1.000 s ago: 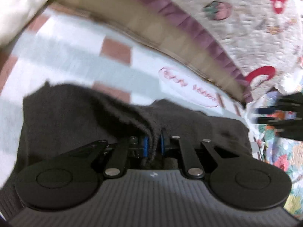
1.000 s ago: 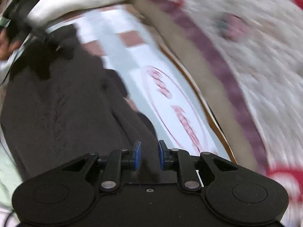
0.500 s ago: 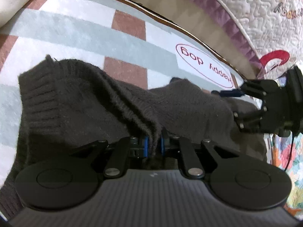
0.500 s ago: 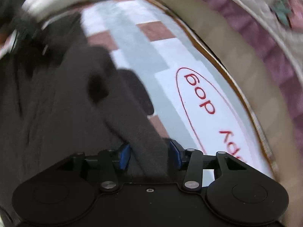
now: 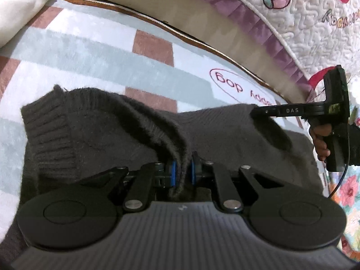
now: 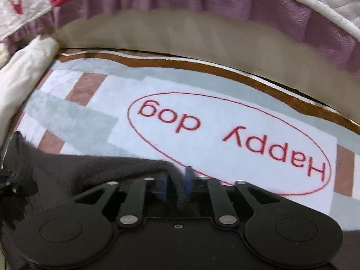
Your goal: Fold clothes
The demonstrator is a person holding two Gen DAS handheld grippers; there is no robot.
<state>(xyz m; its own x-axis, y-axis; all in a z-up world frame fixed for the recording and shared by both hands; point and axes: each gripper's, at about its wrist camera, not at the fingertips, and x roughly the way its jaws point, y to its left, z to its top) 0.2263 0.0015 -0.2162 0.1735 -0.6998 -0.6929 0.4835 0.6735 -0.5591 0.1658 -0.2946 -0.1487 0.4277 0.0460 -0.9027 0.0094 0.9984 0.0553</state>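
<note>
Left tongs [image 5: 181,172] clamp a bunched ridge of the sweater [image 5: 101,135], low centre of left view. Sweater lies dark and rumpled across the lower frame on the checked rug [image 5: 90,54], ribbed hem at left. Right tongs [image 6: 176,184] pinch a sweater edge, bottom centre of right view, over the rug's "Happy dog" oval [image 6: 225,135]. Quilt [image 5: 303,18] upper right; a hand [image 5: 320,139] w/ the other tool at right edge.

The sweater [image 5: 108,132] runs off the lower left edge, its full shape unseen. Knit pinched in the left gripper [image 5: 181,172] hides its pad faces. The hand [image 5: 320,139] holding the right gripper [image 6: 176,185] is cut off by the right border.
</note>
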